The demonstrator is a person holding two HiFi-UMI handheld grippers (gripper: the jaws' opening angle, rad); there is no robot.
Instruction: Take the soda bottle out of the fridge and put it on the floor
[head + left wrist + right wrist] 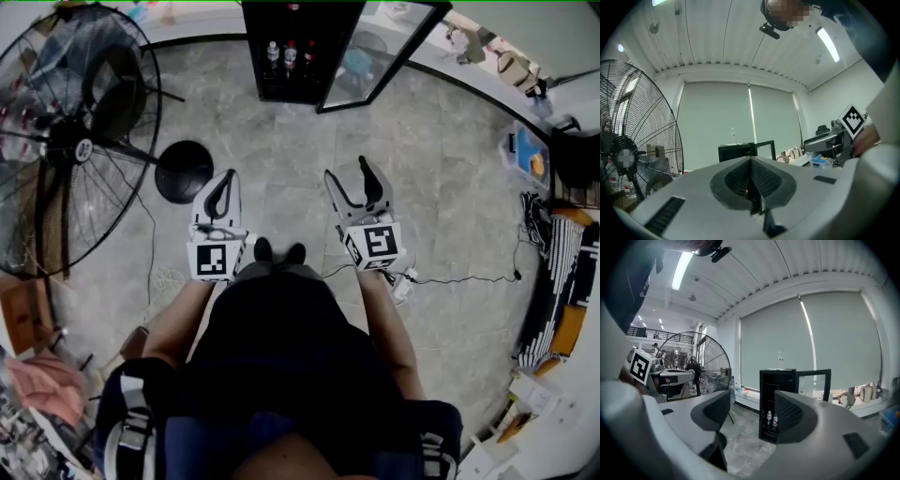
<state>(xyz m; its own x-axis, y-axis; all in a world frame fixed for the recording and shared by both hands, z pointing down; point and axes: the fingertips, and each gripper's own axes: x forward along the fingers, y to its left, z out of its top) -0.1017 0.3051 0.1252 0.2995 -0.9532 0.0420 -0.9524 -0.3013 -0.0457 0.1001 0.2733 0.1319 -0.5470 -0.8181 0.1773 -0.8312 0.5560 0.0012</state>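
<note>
At far left stands a big floor fan (75, 141). Just right of it I hold the left gripper (223, 187) low over the floor (441, 187), with its jaws pressed together and nothing between them. Ahead, well apart from both grippers, is the small black fridge (281, 47). A few bottles (289, 56) stand upright on a low shelf inside, too small for me to tell which one is the soda. Next comes the right gripper (348, 169), jaws spread wide and empty. In the right gripper view the bottles show through the gap between the jaws. The fridge's glass door (380, 52) hangs open to the right.

I judge the step in hand is the approach. To do it well, I would walk closer and keep the wide gripper level with that shelf. I would pick out the soda once it is readable, stay clear of the door edge, and close around the bottle's body, not its cap.
</note>
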